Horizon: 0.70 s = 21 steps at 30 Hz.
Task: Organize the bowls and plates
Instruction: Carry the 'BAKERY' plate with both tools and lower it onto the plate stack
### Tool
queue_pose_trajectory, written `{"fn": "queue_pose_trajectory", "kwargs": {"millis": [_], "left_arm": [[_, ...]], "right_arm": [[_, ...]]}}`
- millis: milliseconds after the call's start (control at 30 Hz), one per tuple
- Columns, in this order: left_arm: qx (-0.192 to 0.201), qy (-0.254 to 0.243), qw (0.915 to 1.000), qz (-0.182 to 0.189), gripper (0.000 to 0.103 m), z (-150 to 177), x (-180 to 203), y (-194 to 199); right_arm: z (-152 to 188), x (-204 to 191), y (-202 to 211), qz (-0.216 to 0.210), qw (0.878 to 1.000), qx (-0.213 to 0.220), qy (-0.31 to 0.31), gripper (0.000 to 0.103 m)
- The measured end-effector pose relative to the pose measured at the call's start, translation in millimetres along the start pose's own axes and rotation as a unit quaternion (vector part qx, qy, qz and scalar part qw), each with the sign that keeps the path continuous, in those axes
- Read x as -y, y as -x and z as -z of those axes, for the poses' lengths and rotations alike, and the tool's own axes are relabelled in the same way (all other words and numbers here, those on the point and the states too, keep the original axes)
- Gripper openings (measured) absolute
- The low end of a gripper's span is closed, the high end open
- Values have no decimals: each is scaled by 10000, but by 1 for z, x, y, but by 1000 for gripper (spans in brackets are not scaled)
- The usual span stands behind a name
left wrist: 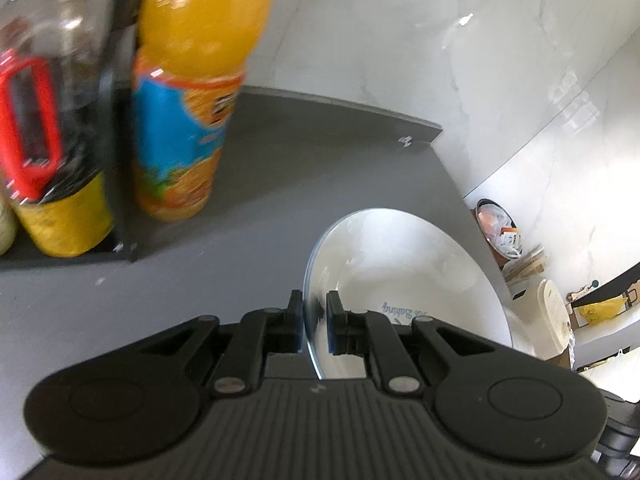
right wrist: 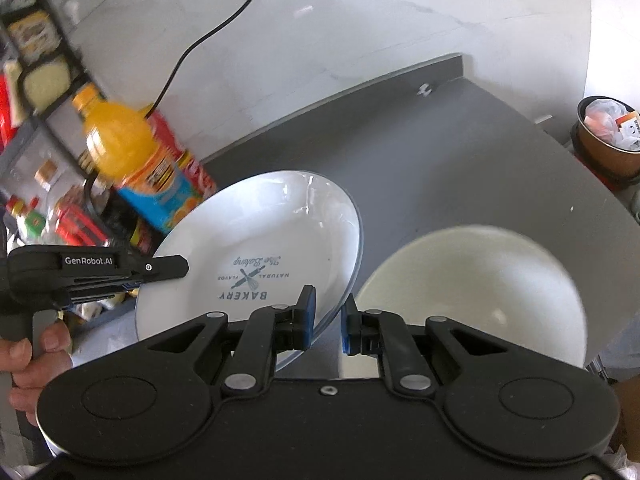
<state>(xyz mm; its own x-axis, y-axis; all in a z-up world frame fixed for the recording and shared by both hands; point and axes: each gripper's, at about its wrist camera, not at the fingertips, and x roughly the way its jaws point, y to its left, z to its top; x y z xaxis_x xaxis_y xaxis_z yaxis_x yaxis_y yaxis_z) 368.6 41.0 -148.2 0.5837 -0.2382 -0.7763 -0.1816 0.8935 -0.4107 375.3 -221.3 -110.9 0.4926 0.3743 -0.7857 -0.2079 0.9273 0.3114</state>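
A white deep plate printed "BAKERY" hangs tilted over the grey counter. My left gripper is shut on the plate's left rim. In the left wrist view the rim of the plate runs between the narrow jaws of my left gripper. My right gripper is shut on the plate's near right rim. A white bowl lies lower, just right of the plate; it is blurred and not held.
An orange juice bottle stands on the counter beside a black rack of jars and bottles. A black cable runs down the marble wall. A full brown bin sits past the counter's right end. A hand holds the left gripper.
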Motion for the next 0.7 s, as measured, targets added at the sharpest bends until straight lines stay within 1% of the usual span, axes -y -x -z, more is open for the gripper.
{"fn": "queue_pose_trajectory", "kwargs": {"millis": [367, 700], "left_arm": [[-88, 237, 9996, -112, 9, 43, -52, 31], [-170, 433, 9986, -241, 9, 67, -83, 44]], "right_arm": [[46, -42, -1, -71, 9993, -288, 205, 13], [70, -65, -5, -119, 9979, -512, 379, 13]]}}
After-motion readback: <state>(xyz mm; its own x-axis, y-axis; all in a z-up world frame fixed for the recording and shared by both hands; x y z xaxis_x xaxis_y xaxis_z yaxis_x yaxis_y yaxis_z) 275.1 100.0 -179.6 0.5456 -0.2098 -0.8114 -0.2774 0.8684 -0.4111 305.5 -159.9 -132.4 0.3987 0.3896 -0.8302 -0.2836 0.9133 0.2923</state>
